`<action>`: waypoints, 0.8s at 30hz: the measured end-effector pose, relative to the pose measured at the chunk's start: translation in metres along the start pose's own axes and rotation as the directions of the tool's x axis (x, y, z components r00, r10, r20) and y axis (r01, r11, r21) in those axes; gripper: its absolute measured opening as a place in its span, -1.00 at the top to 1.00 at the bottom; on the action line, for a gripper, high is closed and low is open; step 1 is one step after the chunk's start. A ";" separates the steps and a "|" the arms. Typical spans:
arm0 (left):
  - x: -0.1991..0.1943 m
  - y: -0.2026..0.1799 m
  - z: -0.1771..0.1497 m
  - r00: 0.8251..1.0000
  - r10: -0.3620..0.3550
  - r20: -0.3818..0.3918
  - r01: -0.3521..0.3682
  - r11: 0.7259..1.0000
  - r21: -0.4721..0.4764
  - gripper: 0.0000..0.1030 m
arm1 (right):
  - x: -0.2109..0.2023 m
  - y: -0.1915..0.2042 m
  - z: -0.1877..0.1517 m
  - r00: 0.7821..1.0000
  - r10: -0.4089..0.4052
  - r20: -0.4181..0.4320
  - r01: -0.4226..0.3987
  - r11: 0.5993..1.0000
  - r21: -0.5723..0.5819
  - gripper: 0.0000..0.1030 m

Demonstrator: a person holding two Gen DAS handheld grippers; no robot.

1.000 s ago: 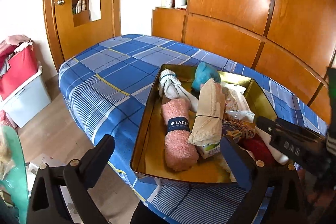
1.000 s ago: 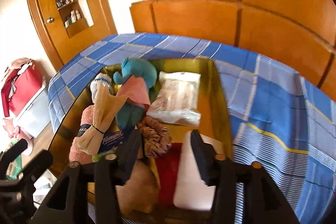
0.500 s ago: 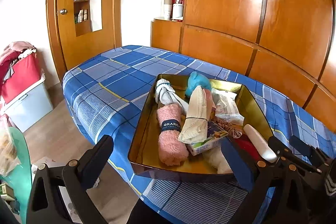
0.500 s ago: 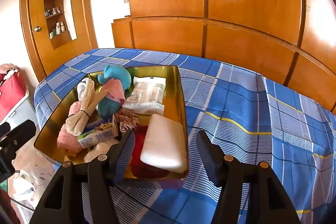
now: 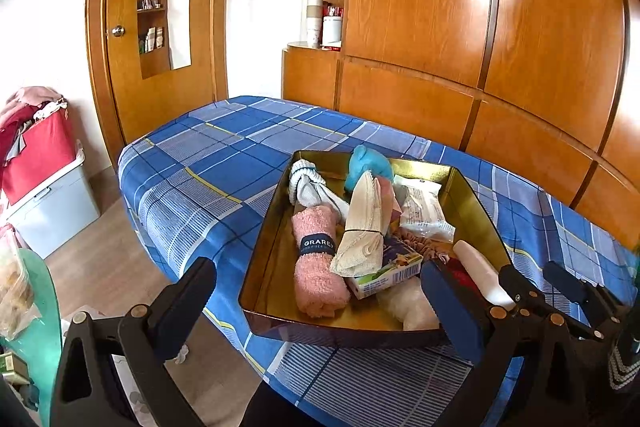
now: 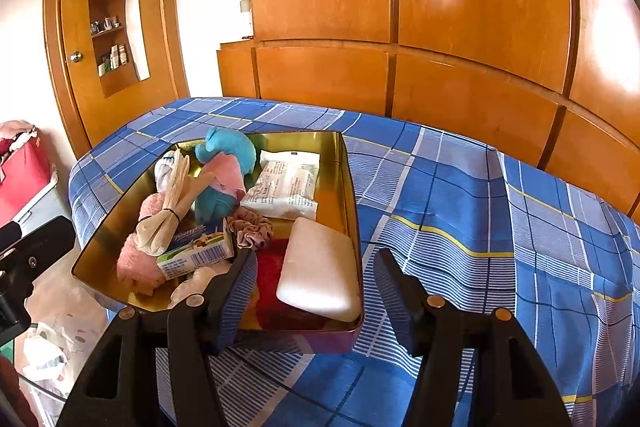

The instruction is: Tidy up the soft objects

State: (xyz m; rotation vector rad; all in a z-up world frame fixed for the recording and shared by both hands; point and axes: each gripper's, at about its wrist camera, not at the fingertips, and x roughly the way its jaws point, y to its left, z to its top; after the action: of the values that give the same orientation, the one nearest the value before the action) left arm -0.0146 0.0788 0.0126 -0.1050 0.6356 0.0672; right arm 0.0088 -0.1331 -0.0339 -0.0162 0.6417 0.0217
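Note:
A gold metal tray [image 5: 260, 267] [image 6: 348, 187] sits on a blue plaid bed. It holds a rolled pink towel [image 5: 316, 267], a beige cloth bundle [image 5: 360, 227], white socks [image 5: 308, 187], a teal plush [image 6: 232, 151], a tissue pack [image 6: 196, 251], a wipes packet [image 6: 288, 187], a scrunchie [image 6: 252, 231], a red cloth [image 6: 272, 275] and a white sponge [image 6: 320, 275]. My left gripper [image 5: 316, 311] is open and empty, back from the tray's near edge. My right gripper [image 6: 316, 291] is open and empty above the tray's near right corner.
The plaid bedspread [image 6: 480, 227] stretches right of the tray. Wooden wardrobe panels [image 6: 440, 27] stand behind the bed. A red laundry bin on a white box [image 5: 40, 171] stands on the floor at left, near a door [image 5: 120, 27]. Bags [image 6: 60, 339] lie on the floor.
Both grippers have pulled back and up from the tray. The white sponge now lies in the tray's near right corner, clear of my right gripper's fingers.

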 end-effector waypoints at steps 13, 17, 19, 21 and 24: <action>0.002 -0.001 -0.002 1.000 0.002 -0.006 -0.002 1.000 0.002 -0.99 | -0.002 0.001 -0.001 1.000 0.005 0.001 -0.005 1.000 0.001 -0.19; 0.002 -0.001 -0.002 1.000 0.002 -0.008 -0.002 1.000 0.001 -0.99 | -0.002 0.001 0.000 1.000 0.005 0.001 -0.005 1.000 0.001 -0.19; 0.002 -0.001 -0.002 1.000 0.001 -0.009 -0.001 1.000 0.001 -0.99 | -0.001 0.001 0.000 1.000 0.007 -0.001 -0.007 1.000 0.002 -0.19; 0.002 -0.001 -0.002 1.000 0.001 -0.012 -0.001 1.000 0.001 -0.99 | -0.001 0.000 -0.001 1.000 0.006 -0.002 -0.006 1.000 0.005 -0.19; 0.003 0.000 -0.003 1.000 0.001 -0.015 -0.001 1.000 -0.001 -0.99 | -0.001 0.000 -0.001 1.000 0.005 -0.002 -0.005 1.000 0.006 -0.19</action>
State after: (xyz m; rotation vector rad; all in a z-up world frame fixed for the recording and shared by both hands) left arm -0.0137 0.0783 0.0086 -0.1063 0.6507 0.0673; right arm 0.0076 -0.1332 -0.0343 -0.0090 0.6443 0.0251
